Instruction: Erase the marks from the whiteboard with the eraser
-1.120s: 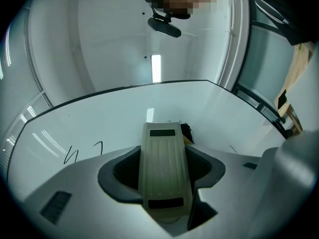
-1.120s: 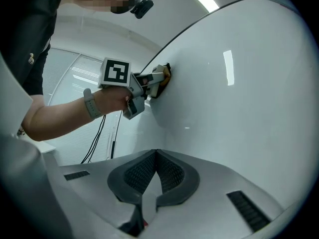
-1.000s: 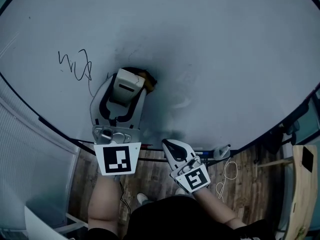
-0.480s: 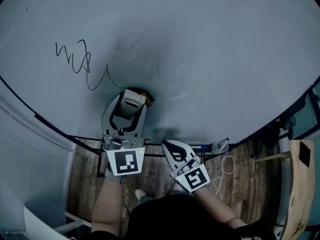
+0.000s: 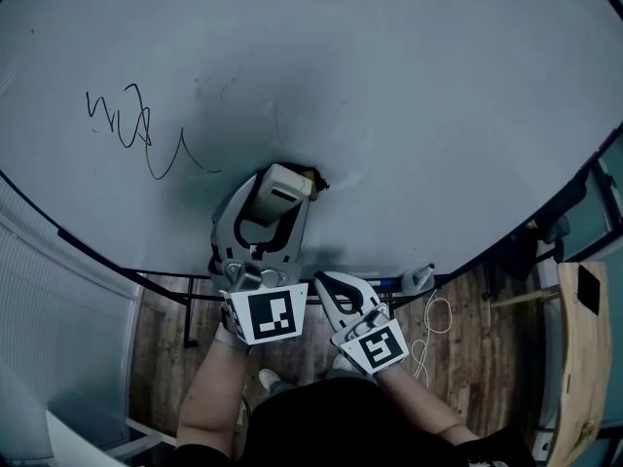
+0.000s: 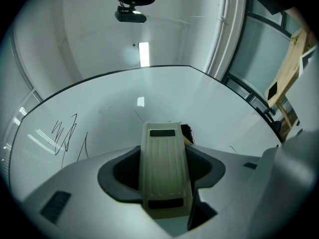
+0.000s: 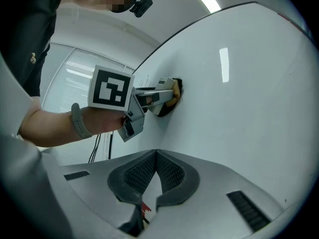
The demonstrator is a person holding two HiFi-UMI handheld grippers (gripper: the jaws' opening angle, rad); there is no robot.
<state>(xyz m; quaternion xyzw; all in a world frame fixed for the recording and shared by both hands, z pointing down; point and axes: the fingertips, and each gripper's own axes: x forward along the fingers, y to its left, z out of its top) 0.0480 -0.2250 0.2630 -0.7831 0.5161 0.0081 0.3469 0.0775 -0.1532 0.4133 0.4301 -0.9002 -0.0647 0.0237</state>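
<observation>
**While one waits, the other is wiping**

While the right gripper (image 7: 156, 153) is hanging idle nearest the person, fingers pressed together on nothing, it is sitting out of the way. Beyond it the left gripper (image 5: 284, 191) is pinching the eraser (image 6: 164, 168) by its sides, seemingly so the pad is pressing against the whiteboard (image 5: 438, 115). Farther left, well apart from the eraser, the black marks (image 5: 131, 129) are waiting.

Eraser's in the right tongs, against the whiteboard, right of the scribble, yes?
No: the left tongs hold the eraser, as the left gripper view shows; the right tongs are shut and empty. It is against the whiteboard, right of the scribble.
</observation>
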